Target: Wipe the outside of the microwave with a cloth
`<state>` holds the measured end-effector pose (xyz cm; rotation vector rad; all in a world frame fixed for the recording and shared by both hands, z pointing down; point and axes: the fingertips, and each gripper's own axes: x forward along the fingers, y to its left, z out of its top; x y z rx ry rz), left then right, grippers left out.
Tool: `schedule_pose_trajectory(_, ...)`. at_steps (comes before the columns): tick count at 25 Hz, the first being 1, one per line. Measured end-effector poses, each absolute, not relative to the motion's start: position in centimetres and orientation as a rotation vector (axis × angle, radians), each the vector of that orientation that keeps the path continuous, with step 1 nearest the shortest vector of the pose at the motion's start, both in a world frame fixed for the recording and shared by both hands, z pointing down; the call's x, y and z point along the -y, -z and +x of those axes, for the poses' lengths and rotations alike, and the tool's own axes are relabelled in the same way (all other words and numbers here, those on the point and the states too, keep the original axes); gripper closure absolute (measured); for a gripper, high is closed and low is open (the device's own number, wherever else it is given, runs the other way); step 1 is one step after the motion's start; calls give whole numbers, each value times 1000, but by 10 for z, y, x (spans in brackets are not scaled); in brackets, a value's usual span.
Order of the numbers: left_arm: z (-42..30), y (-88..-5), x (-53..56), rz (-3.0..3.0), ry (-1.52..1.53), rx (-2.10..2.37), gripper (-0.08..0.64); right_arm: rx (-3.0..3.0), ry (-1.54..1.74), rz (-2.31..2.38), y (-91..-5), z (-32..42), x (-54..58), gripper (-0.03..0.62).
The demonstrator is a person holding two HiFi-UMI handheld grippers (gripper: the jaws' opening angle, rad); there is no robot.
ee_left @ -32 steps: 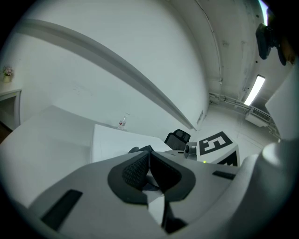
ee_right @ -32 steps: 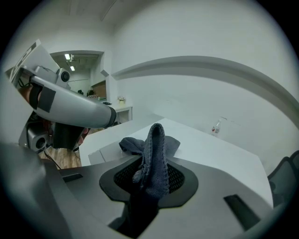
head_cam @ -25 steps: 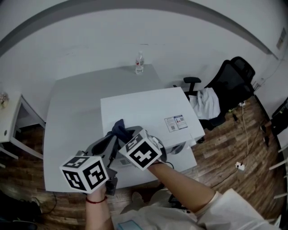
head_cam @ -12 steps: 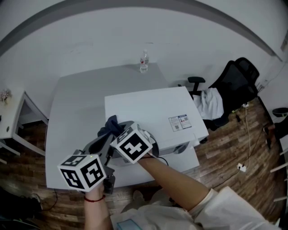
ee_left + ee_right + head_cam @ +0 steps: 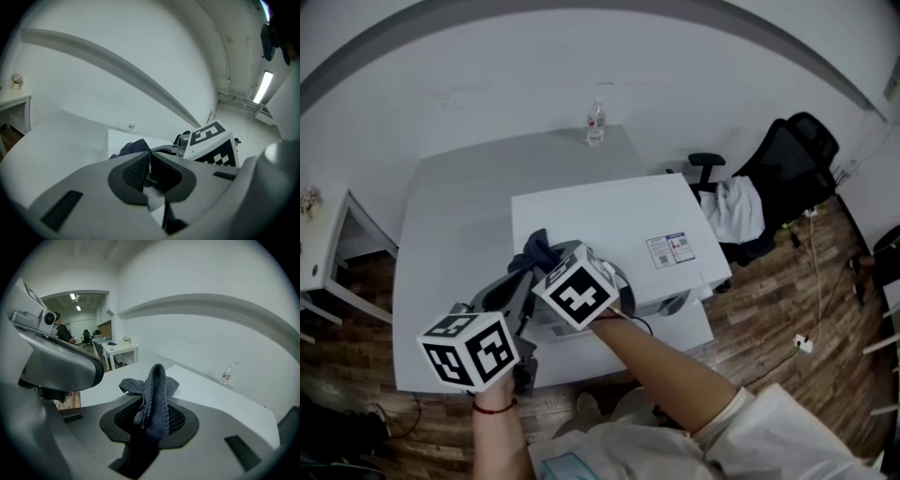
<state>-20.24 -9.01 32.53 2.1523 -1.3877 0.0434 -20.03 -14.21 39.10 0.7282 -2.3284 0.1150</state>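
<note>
The white microwave point(image 5: 609, 220) stands on a grey table point(image 5: 455, 216); I look down on its top. My right gripper point(image 5: 548, 270) is shut on a dark blue cloth point(image 5: 536, 251) at the top's front left corner. In the right gripper view the cloth point(image 5: 157, 390) sticks up out of the right gripper point(image 5: 154, 414), with the microwave top point(image 5: 211, 394) beyond. My left gripper point(image 5: 523, 286) hangs just left of and below the right one, jaws shut with nothing between them. The left gripper view shows the left gripper point(image 5: 150, 158), the cloth point(image 5: 133, 147) and the right gripper's marker cube point(image 5: 211, 140).
A water bottle point(image 5: 595, 125) stands at the table's far edge. A black office chair point(image 5: 778, 173) with a white garment point(image 5: 736, 211) is on the right. A white desk point(image 5: 319, 253) is at the left. A printed label point(image 5: 667, 250) lies on the microwave top.
The right gripper slid the cloth toward the microwave top's left edge, then a little way back right. The left gripper stayed close beside it.
</note>
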Motion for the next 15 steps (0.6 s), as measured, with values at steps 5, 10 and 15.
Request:
schedule_pose_trajectory(5,-190,-328,94,2164,-64,1367,546,2323,-169,770,-395,-181,149,486)
schedule_pose_trajectory(10,-178,-330,98,2174,-81,1346,546,2317,-169,797,-394,-165,154,486)
schedule_pose_trajectory(15,-167,-332,101,2181,-96,1330,546,2312,-189,827,-394,-138,161,486)
